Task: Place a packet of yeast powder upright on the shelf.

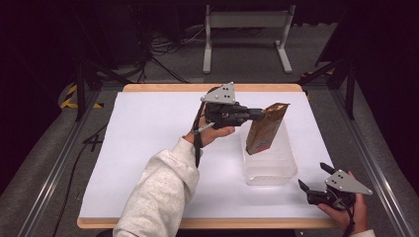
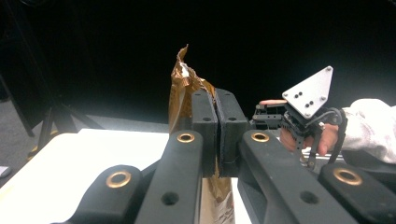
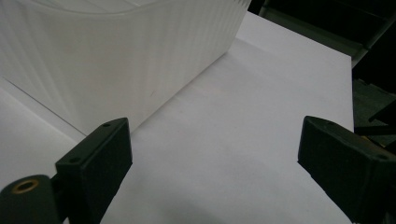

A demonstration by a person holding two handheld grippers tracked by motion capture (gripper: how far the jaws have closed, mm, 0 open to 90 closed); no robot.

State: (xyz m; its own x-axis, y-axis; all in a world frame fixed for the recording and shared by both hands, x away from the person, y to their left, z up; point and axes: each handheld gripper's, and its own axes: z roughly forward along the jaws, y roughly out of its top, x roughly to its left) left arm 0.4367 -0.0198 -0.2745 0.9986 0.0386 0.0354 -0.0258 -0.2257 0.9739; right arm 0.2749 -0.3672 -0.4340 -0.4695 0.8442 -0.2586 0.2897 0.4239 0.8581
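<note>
Left gripper [image 1: 257, 114] pinches bag [image 1: 264, 129] top, suspending it over bin [image 1: 276, 170] | right gripper [image 1: 314, 177] waits nearby, jaws wide, empty

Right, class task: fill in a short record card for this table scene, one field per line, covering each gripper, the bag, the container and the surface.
left gripper: shut on the brown paper bag, near its torn top
brown paper bag: tilted, lower end inside the container
clear plastic container: on the table, right of centre
right gripper: open, holding nothing, near the table's front right corner
table: white sheet over a wooden board
</note>
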